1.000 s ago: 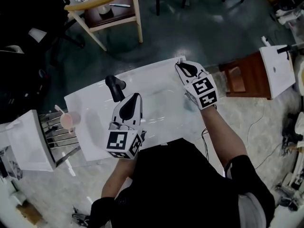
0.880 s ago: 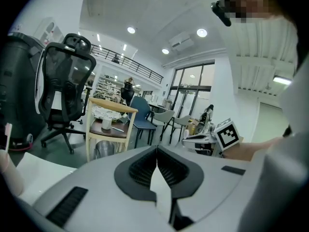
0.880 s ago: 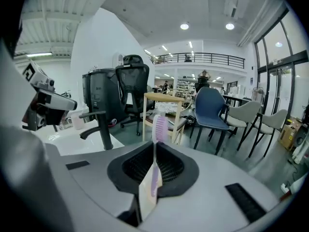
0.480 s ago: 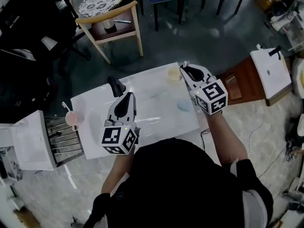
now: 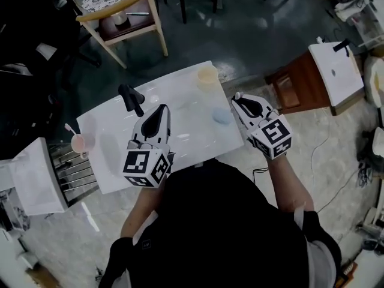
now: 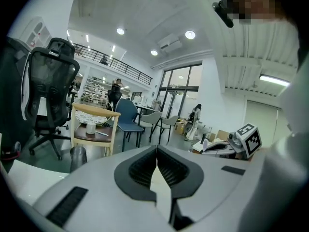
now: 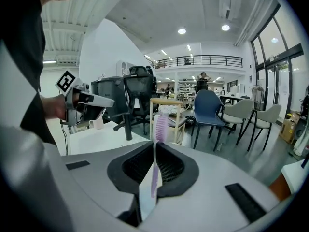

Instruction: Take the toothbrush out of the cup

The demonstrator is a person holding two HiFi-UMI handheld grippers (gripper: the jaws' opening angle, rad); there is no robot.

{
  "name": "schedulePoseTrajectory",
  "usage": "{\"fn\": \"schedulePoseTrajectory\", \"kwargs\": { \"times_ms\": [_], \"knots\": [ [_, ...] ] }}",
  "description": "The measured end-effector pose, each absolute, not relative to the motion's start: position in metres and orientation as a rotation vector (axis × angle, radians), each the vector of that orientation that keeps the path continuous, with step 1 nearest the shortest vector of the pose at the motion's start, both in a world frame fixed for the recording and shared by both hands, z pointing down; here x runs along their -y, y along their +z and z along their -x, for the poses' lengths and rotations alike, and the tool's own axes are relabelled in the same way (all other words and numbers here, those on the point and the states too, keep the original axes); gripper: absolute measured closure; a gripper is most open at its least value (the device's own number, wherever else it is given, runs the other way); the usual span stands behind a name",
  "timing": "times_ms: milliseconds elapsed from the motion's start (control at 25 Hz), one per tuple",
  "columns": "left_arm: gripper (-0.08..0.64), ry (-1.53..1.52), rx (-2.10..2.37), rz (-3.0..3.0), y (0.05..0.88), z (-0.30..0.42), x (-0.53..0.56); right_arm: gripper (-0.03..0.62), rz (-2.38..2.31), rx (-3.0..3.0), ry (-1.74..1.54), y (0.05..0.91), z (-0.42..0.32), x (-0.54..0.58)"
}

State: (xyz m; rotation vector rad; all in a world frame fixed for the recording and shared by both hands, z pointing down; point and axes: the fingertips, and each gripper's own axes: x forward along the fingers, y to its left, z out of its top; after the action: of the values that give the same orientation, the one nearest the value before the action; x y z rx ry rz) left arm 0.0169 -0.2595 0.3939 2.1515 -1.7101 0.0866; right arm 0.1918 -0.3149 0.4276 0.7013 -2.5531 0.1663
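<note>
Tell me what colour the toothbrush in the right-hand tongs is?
Pale lilac; the slim plastic toothbrush shows best in the right gripper view.

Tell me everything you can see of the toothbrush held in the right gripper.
The toothbrush is pale lilac and looks like plastic, with a thin flat handle and an oblong bristled head. It lies along the jaws of the right gripper, which are closed on its handle, and the head sticks out past the jaw tips. Nothing else touches it, and it is in no cup.
</note>
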Motion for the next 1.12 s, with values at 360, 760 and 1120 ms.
{"fn": "schedulePoseTrajectory", "kwargs": {
  "times_ms": [360, 760, 1120],
  "knots": [
    [0.543, 0.157, 1.612, -2.146, 0.424, -0.042, 0.255, 0.551, -0.494, 2.415, 0.186, 0.498, -0.199, 0.263],
    [0.543, 0.205, 1.594, -2.132, 0.433, -0.045, 0.243, 0.552, -0.347, 2.292, 0.2, 0.57, -0.195, 0.233],
    [0.543, 0.23, 1.611, -2.082, 0.443, -0.034, 0.226, 0.551, -0.315, 2.177, 0.162, 0.616, -0.191, 0.23]
  ]
}}
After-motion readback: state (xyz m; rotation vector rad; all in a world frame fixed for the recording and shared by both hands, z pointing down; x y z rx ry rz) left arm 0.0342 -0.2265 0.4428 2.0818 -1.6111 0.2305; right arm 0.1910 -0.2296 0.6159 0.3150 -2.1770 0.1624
